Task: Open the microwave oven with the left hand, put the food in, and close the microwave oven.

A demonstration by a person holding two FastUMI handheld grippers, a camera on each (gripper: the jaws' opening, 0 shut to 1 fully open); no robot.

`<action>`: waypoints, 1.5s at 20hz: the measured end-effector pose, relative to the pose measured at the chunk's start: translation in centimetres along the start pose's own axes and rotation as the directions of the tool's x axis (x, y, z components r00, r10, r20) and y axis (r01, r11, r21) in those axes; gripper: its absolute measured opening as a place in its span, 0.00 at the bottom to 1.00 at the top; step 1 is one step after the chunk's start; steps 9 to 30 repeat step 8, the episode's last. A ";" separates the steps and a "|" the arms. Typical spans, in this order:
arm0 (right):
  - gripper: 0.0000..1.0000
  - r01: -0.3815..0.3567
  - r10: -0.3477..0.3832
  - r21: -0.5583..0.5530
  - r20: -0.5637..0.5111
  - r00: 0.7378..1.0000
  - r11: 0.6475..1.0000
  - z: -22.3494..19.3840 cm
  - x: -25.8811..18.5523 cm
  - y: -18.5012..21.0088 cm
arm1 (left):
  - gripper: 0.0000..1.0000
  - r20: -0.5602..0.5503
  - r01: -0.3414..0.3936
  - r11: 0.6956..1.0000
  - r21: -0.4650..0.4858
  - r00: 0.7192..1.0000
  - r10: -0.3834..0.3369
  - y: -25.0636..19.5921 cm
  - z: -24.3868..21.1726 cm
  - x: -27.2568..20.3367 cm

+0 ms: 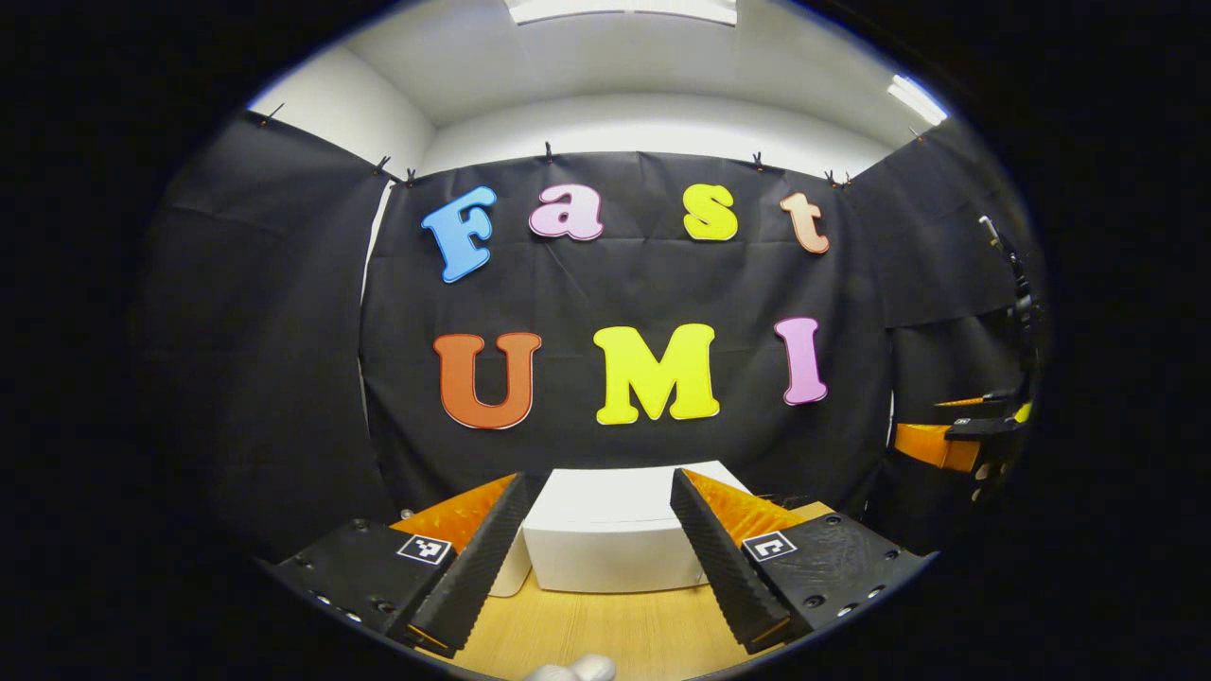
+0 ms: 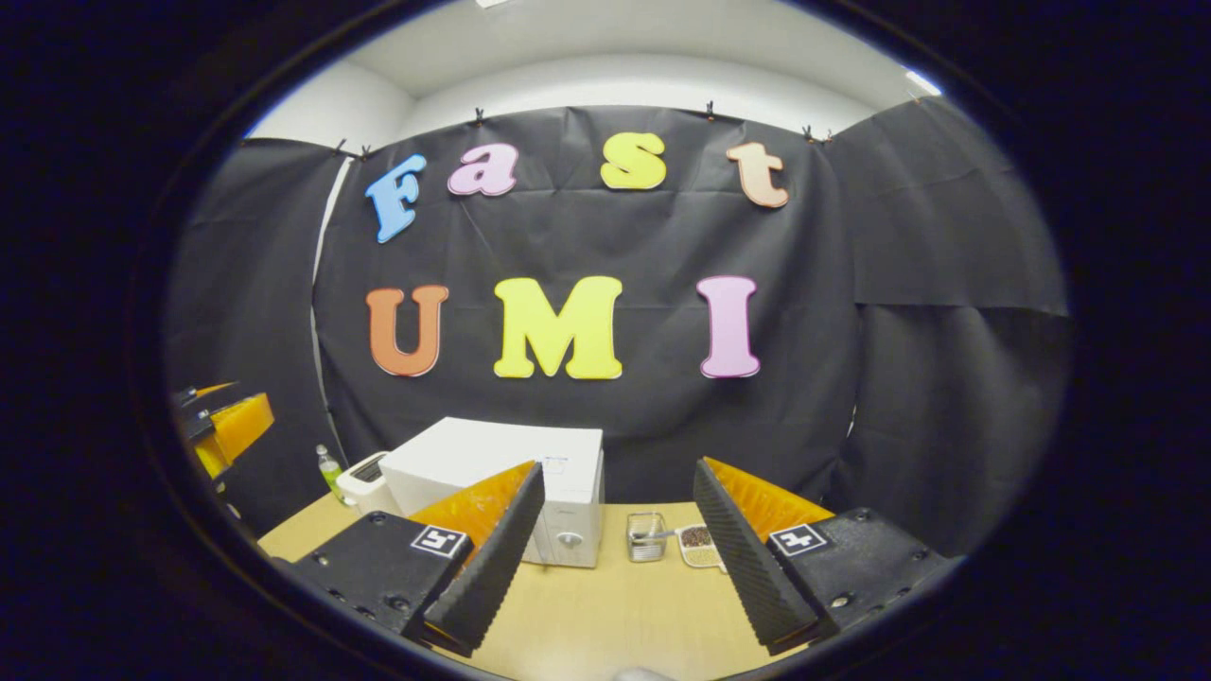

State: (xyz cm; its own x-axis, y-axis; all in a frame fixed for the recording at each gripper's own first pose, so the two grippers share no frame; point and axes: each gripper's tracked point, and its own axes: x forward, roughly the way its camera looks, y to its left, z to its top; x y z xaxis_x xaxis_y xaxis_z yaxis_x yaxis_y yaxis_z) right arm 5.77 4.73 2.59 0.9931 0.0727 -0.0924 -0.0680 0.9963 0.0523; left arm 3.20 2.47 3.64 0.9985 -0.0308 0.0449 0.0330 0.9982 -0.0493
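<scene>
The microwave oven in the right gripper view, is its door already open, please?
No, the white microwave oven sits on the wooden table with its door flush against the front, and both grippers are apart from it.

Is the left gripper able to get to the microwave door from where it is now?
Probably yes. The left gripper is open and points straight at the white microwave, with bare wooden table between them. Nothing stands in its way. The door looks closed in the right gripper view.
</scene>
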 end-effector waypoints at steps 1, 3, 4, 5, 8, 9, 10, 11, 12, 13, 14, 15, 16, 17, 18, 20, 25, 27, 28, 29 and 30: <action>0.92 0.002 -0.002 0.002 0.002 1.000 1.000 0.2 -0.1 0.0 | 0.96 -0.006 0.007 1.000 -0.006 1.000 -0.007 -0.2 -0.2 0.0; 0.92 0.007 -0.007 0.003 0.014 1.000 1.000 0.7 -0.4 -0.2 | 0.96 -0.008 0.008 1.000 -0.001 1.000 -0.008 0.0 0.1 0.3; 0.92 0.008 -0.008 0.003 0.018 1.000 1.000 0.8 -0.5 -0.2 | 0.96 -0.008 0.008 1.000 -0.001 1.000 -0.008 0.2 0.3 0.4; 1.00 0.011 -0.011 0.003 0.021 1.000 1.000 0.9 -0.7 -0.2 | 0.96 -0.006 0.005 1.000 -0.007 1.000 -0.005 0.3 0.5 0.3; 0.92 0.016 -0.017 0.010 0.028 0.999 1.000 1.3 -0.9 -0.4 | 0.95 -0.003 0.002 1.000 -0.027 1.000 -0.003 0.6 0.9 0.4; 0.92 0.016 -0.017 0.010 0.028 0.999 1.000 1.3 -0.9 -0.4 | 0.95 -0.003 0.002 1.000 -0.027 1.000 -0.003 0.6 0.9 0.4; 0.92 0.016 -0.017 0.010 0.028 0.999 1.000 1.3 -0.9 -0.4 | 0.95 -0.003 0.002 1.000 -0.027 1.000 -0.003 0.6 0.9 0.4; 0.92 0.016 -0.017 0.010 0.028 0.999 1.000 1.3 -0.9 -0.4 | 0.95 -0.003 0.002 1.000 -0.027 1.000 -0.003 0.6 0.9 0.4; 0.92 0.016 -0.017 0.010 0.028 0.999 1.000 1.3 -0.9 -0.4 | 0.95 -0.003 0.002 1.000 -0.027 1.000 -0.003 0.6 0.9 0.4; 0.92 0.016 -0.017 0.010 0.028 0.999 1.000 1.3 -0.9 -0.4 | 0.95 -0.003 0.002 1.000 -0.027 1.000 -0.003 0.6 0.9 0.4; 0.92 0.016 -0.017 0.010 0.028 0.999 1.000 1.3 -0.9 -0.4 | 0.95 -0.003 0.002 1.000 -0.027 1.000 -0.003 0.6 0.9 0.4; 0.92 0.016 -0.017 0.010 0.028 0.999 1.000 1.3 -0.9 -0.4 | 0.95 -0.003 0.002 1.000 -0.027 1.000 -0.003 0.6 0.9 0.4; 0.92 0.016 -0.017 0.010 0.028 0.999 1.000 1.3 -0.9 -0.4 | 0.95 -0.003 0.002 1.000 -0.027 1.000 -0.003 0.6 0.9 0.4; 0.92 0.016 -0.017 0.010 0.028 0.999 1.000 1.3 -0.9 -0.4 | 0.95 -0.003 0.002 1.000 -0.027 1.000 -0.003 0.6 0.9 0.4; 0.92 0.016 -0.017 0.010 0.028 0.999 1.000 1.3 -0.9 -0.4 | 0.95 -0.003 0.002 1.000 -0.027 1.000 -0.003 0.6 0.9 0.4; 0.92 0.016 -0.017 0.010 0.028 0.999 1.000 1.3 -0.9 -0.4 | 0.95 -0.003 0.002 1.000 -0.027 1.000 -0.003 0.6 0.9 0.4; 0.92 0.016 -0.017 0.010 0.028 0.999 1.000 1.3 -0.9 -0.4 | 0.95 -0.003 0.002 1.000 -0.027 1.000 -0.003 0.6 0.9 0.4; 0.92 0.016 -0.017 0.010 0.028 0.999 1.000 1.3 -0.9 -0.4 | 0.95 -0.003 0.002 1.000 -0.027 1.000 -0.003 0.6 0.9 0.4; 0.92 0.016 -0.017 0.010 0.028 0.999 1.000 1.3 -0.9 -0.4 | 0.95 -0.003 0.002 1.000 -0.027 1.000 -0.003 0.6 0.9 0.4; 0.92 0.016 -0.017 0.010 0.028 0.999 1.000 1.3 -0.9 -0.4 | 0.95 -0.003 0.002 1.000 -0.027 1.000 -0.003 0.6 0.9 0.4; 0.92 0.016 -0.017 0.010 0.028 0.999 1.000 1.3 -0.9 -0.4 | 0.95 -0.003 0.002 1.000 -0.027 1.000 -0.003 0.6 0.9 0.4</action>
